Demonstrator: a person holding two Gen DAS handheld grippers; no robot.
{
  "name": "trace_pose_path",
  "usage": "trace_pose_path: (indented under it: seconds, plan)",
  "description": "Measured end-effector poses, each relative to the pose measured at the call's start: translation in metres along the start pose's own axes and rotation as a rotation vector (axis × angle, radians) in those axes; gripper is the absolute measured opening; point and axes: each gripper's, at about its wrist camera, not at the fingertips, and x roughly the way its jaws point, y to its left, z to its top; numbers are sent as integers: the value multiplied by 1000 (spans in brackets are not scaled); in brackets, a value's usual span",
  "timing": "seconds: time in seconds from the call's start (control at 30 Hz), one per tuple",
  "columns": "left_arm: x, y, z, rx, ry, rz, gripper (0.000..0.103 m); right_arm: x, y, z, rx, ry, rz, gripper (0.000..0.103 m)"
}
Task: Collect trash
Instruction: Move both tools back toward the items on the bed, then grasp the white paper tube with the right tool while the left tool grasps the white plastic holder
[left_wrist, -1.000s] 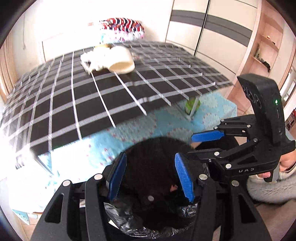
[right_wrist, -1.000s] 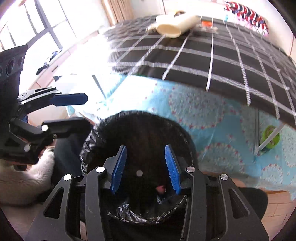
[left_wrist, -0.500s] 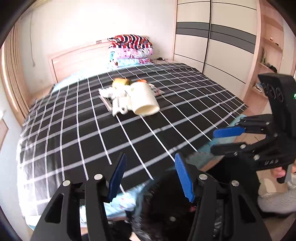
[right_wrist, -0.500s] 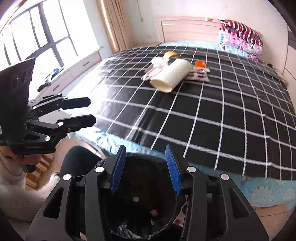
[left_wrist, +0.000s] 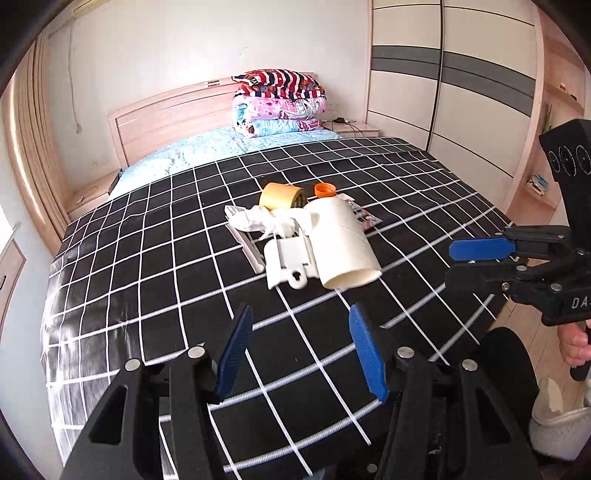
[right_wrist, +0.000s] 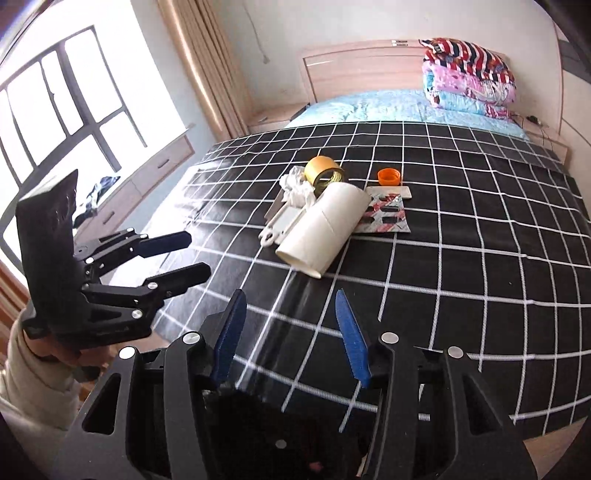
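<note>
A pile of trash lies mid-bed on the black checked cover: a white tube (left_wrist: 341, 245) (right_wrist: 325, 227), a flat white plastic piece (left_wrist: 290, 260) (right_wrist: 282, 221), crumpled white tissue (left_wrist: 255, 218) (right_wrist: 297, 186), a yellow tape roll (left_wrist: 280, 194) (right_wrist: 325, 171), an orange cap (left_wrist: 325, 189) (right_wrist: 389, 176) and a printed wrapper (right_wrist: 384, 218). My left gripper (left_wrist: 301, 347) is open and empty, short of the pile. My right gripper (right_wrist: 290, 332) is open and empty, also short of it; it shows at the right of the left view (left_wrist: 476, 260). The black-lined bin (right_wrist: 280, 435) is just below the right gripper.
The bed (left_wrist: 147, 258) has a wooden headboard (left_wrist: 166, 114) and folded quilts (left_wrist: 279, 101) at its head. A wardrobe (left_wrist: 461, 85) stands to the right, a window (right_wrist: 55, 110) with curtains to the left. The left gripper shows in the right view (right_wrist: 177, 254).
Both grippers rose from over the black bin and now look across the bed at the trash pile. Both stayed open and empty.
</note>
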Motion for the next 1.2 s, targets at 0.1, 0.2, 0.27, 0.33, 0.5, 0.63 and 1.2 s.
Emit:
trace_pose_path:
  seconds: [0.1,0.2,0.27,0.33,0.5,0.63,1.2]
  plan:
    - [15,7,10,-13,17,3,52,16,-9,11,35,21,2,54]
    - [31,12,17,-14,35,10,52,31,-19,22,78,40,5,55]
    - [41,14,21,-19,49,14,52,39,-25,27,108,45,1,56]
    - [51,15,23,-25,60,25,52,48,-30,32,138,58,11,58]
    - [70,13,24,-22,86,29,52,70,-37,38,179,93,29,58]
    - [78,16,26,-43,89,16,52,82,-42,40,216,111,48,58]
    - [83,14,26,-76,69,18,38,84,-49,29,252,94,69,44]
